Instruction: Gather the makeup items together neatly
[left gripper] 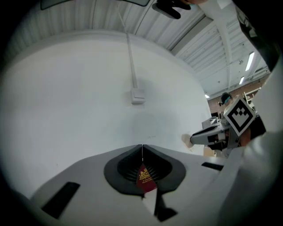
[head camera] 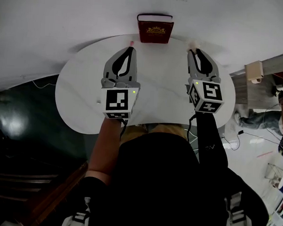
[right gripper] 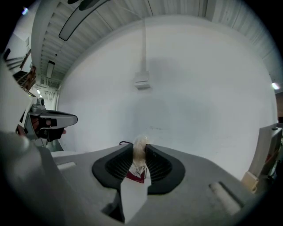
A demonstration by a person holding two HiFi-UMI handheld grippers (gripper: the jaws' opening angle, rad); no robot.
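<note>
A dark red box (head camera: 154, 29) with a gold crest stands at the far edge of the white oval table (head camera: 81, 82), against the wall. My right gripper (head camera: 193, 50) is held level above the table, shut on a pale beige makeup item (right gripper: 140, 146) that pokes out past its tips. The same item (left gripper: 187, 140) shows in the left gripper view. My left gripper (head camera: 131, 47) hovers beside it, jaws closed tip to tip (left gripper: 142, 148). A small pink speck sits at its tips in the head view; I cannot tell what it is. The red box (left gripper: 144, 177) shows under both jaws (right gripper: 135, 175).
A white wall with a conduit and junction box (left gripper: 138, 96) rises behind the table. A cluttered desk (head camera: 266, 70) and a person (head camera: 270, 118) are off to the right. Dark floor (head camera: 16, 126) lies to the left.
</note>
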